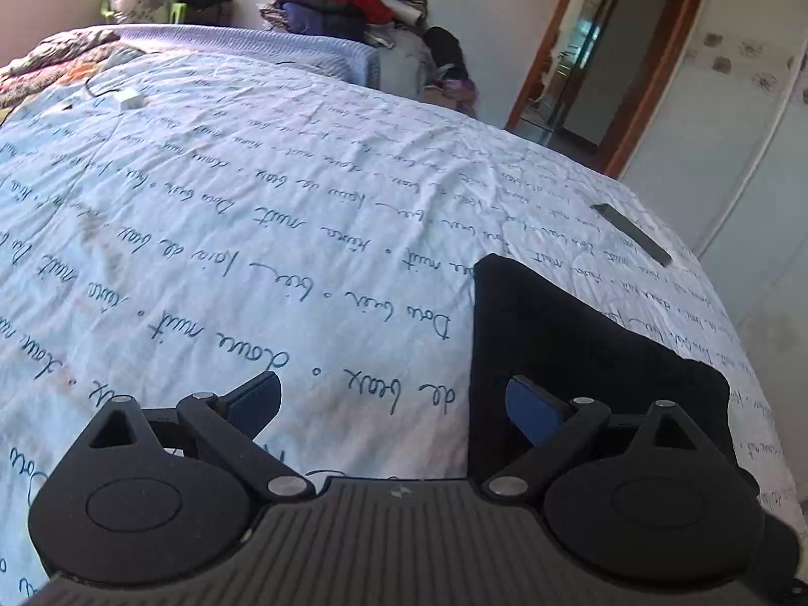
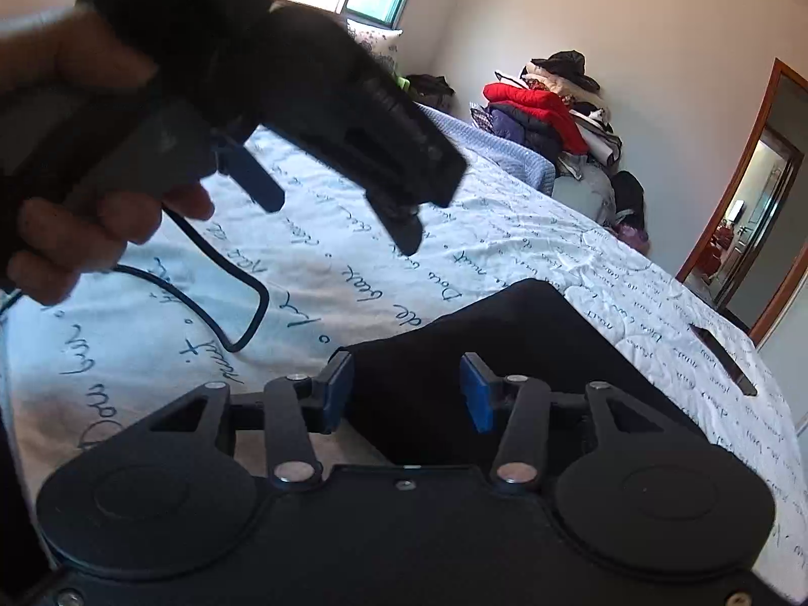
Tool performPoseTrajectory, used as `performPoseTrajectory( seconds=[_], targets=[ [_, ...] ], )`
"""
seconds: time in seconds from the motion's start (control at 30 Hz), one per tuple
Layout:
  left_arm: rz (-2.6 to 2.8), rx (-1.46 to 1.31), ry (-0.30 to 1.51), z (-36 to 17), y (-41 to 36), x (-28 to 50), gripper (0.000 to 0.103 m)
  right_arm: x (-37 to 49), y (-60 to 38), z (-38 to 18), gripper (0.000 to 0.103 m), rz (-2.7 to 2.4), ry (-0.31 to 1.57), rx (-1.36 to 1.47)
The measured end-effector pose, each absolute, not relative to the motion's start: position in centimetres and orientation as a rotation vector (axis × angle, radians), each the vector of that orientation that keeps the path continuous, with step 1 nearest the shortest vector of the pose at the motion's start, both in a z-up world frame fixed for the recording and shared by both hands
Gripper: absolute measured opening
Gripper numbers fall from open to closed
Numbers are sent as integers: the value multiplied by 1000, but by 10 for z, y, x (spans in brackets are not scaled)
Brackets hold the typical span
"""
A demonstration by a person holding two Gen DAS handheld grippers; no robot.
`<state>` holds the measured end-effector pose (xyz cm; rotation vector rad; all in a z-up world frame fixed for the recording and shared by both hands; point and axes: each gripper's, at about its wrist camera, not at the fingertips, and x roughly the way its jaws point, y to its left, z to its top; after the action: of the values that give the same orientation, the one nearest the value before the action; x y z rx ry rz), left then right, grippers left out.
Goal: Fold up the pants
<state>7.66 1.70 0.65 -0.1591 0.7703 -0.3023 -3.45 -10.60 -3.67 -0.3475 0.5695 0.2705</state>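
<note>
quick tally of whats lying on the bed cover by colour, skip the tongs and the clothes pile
black: 3 (folded pants, flat bar, cable)
white: 1 (small box)
total: 4

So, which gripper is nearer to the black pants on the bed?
Right. The right gripper hangs directly over the black pants, its open fingers framing the fabric. The left gripper is off to their side, mostly over the bed cover.
</note>
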Motion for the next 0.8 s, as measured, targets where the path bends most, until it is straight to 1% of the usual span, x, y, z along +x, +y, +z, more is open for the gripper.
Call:
performPoseTrajectory(
  seconds=[0.03, 0.13, 0.23, 0.3, 0.37, 0.47, 0.57, 0.7, 0.8],
  targets=[
    [-317, -159, 767, 6, 15, 77, 97, -33, -108, -42, 51, 298, 621, -328],
    [-357, -135, 763, 6, 6, 81, 97, -43, -107, -46, 51, 325, 619, -411],
    [-382, -115, 764, 4, -4, 89, 97, -46, -127, -25, 48, 358, 626, -271],
    [-377, -109, 759, 2, -10, 94, 97, -48, -147, -11, 48, 330, 588, -160],
    [-364, -90, 758, 0, -19, 99, 97, -45, -165, -4, 48, 242, 560, -111],
    [-349, -14, 728, -2, -35, 100, 97, -26, -187, -15, 48, 43, 586, -99],
    [-341, 85, 710, -7, -54, 98, 97, -15, -197, -34, 48, 15, 670, -65],
    [-354, 166, 700, -12, -71, 94, 97, -25, -189, -38, 47, 27, 657, -116],
    [-358, 192, 705, -15, -79, 92, 97, -25, -200, -32, 46, 23, 642, -45]
  ],
)
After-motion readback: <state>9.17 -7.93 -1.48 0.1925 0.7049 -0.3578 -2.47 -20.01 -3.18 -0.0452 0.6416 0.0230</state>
